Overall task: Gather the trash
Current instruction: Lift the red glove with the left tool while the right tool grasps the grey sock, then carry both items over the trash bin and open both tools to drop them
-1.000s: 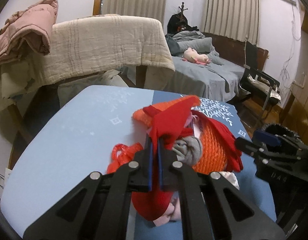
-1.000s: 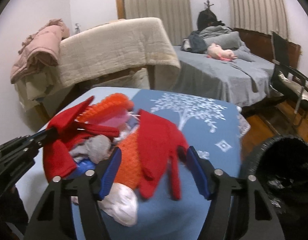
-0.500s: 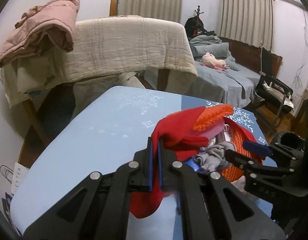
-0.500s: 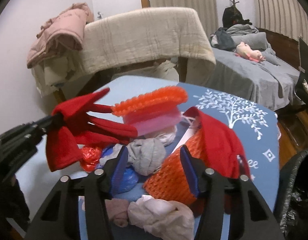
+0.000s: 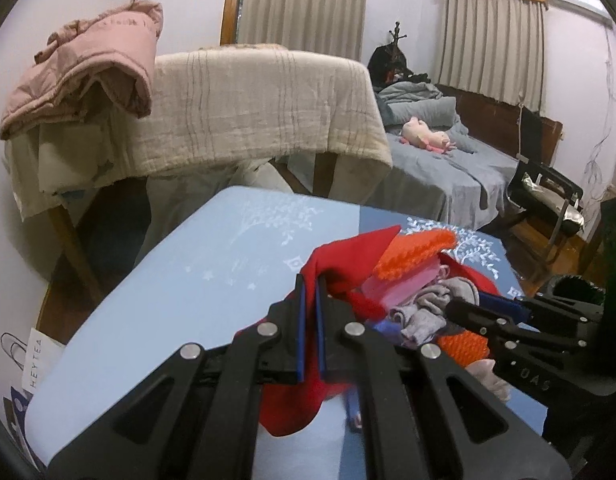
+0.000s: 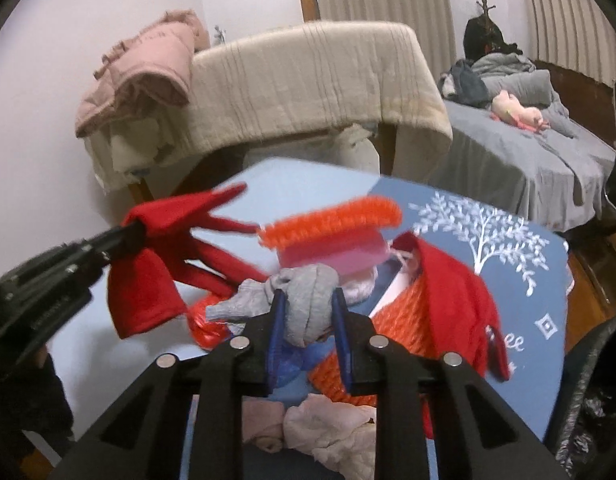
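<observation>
A pile of trash lies on the blue table [image 5: 212, 280]: a red cloth glove [image 6: 160, 264], an orange knitted piece [image 6: 335, 224], an orange mesh bundle [image 6: 399, 320], a grey balled sock [image 6: 308, 300] and pale crumpled rags [image 6: 331, 432]. My left gripper [image 5: 310, 284] is shut on the red glove [image 5: 331, 264] and holds it lifted at the pile's left side. My right gripper [image 6: 308, 300] is shut on the grey sock in the middle of the pile; the sock also shows in the left wrist view [image 5: 435, 304].
A black trash bin [image 6: 595, 400] stands at the table's right edge. Behind the table is a rack draped with a beige blanket [image 5: 244, 112] and a pink jacket [image 5: 92, 68]. A grey bed [image 5: 447, 168] and a black chair [image 5: 547, 196] stand further back right.
My right gripper moved left into the pile and closed from wide open onto the grey sock. My left gripper lifted the red glove up and left, pulling it away from the pile.
</observation>
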`<control>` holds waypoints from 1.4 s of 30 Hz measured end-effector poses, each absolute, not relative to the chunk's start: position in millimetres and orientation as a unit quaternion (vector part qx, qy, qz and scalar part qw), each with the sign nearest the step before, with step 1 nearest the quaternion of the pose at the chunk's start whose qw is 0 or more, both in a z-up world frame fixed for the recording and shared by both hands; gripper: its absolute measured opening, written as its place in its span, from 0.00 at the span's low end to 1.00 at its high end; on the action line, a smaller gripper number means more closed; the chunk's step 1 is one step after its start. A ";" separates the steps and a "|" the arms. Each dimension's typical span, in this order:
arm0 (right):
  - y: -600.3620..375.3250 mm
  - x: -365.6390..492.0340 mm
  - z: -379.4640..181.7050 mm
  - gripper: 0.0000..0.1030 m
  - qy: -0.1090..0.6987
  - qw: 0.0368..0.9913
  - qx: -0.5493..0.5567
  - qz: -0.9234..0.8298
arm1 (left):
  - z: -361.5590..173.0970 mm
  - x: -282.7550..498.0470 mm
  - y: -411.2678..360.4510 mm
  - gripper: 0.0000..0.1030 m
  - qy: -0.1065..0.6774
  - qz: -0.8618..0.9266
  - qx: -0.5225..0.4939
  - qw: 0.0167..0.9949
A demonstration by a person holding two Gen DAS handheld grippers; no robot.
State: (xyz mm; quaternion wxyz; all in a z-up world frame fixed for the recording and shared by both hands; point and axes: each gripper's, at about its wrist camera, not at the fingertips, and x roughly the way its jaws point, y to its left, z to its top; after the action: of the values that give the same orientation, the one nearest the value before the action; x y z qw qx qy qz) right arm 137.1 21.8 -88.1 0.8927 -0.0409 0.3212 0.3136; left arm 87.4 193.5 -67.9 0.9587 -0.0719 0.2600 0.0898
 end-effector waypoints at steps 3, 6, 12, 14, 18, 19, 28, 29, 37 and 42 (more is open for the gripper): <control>13.7 132.7 -72.5 0.23 0.306 0.898 -0.031 0.314 | -58.0 84.7 187.2 0.04 0.251 0.084 -0.071 0.962; 3.2 126.7 -57.7 0.23 0.290 0.906 -0.029 0.308 | -48.3 81.8 179.2 0.04 0.243 0.077 -0.071 0.964; -26.7 115.8 -41.2 0.23 0.277 0.916 -0.018 0.291 | -33.2 79.9 155.7 0.04 0.229 0.052 -0.067 0.970; -40.1 112.4 -37.2 0.23 0.275 0.919 -0.014 0.281 | -29.7 80.1 145.8 0.04 0.227 0.042 -0.066 0.971; -69.4 107.5 -32.0 0.23 0.272 0.928 -0.002 0.256 | -24.5 82.1 121.7 0.04 0.224 0.017 -0.060 0.973; -74.9 106.3 -31.0 0.23 0.271 0.929 0.001 0.250 | -23.6 82.7 116.1 0.04 0.223 0.011 -0.058 0.973; -143.9 96.9 -27.2 0.23 0.264 0.948 0.013 0.180 | -21.0 92.0 54.0 0.04 0.225 -0.055 -0.050 0.972; -149.2 96.2 -27.4 0.23 0.264 0.949 0.014 0.173 | -21.5 93.6 46.5 0.04 0.226 -0.062 -0.049 0.971; -212.8 86.5 -35.8 0.23 0.268 0.958 0.027 0.101 | -31.4 103.8 -17.6 0.04 0.240 -0.133 -0.034 0.961; -250.5 79.3 -44.7 0.23 0.274 0.960 0.036 0.057 | -37.3 113.4 -54.7 0.04 0.244 -0.169 -0.027 0.955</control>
State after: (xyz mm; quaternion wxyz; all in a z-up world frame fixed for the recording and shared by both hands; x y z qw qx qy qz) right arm 79.3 -250.5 -44.7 0.9595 0.0359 0.2735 0.0570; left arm 113.4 -54.7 -37.3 0.9546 -0.0266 0.2438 -0.1689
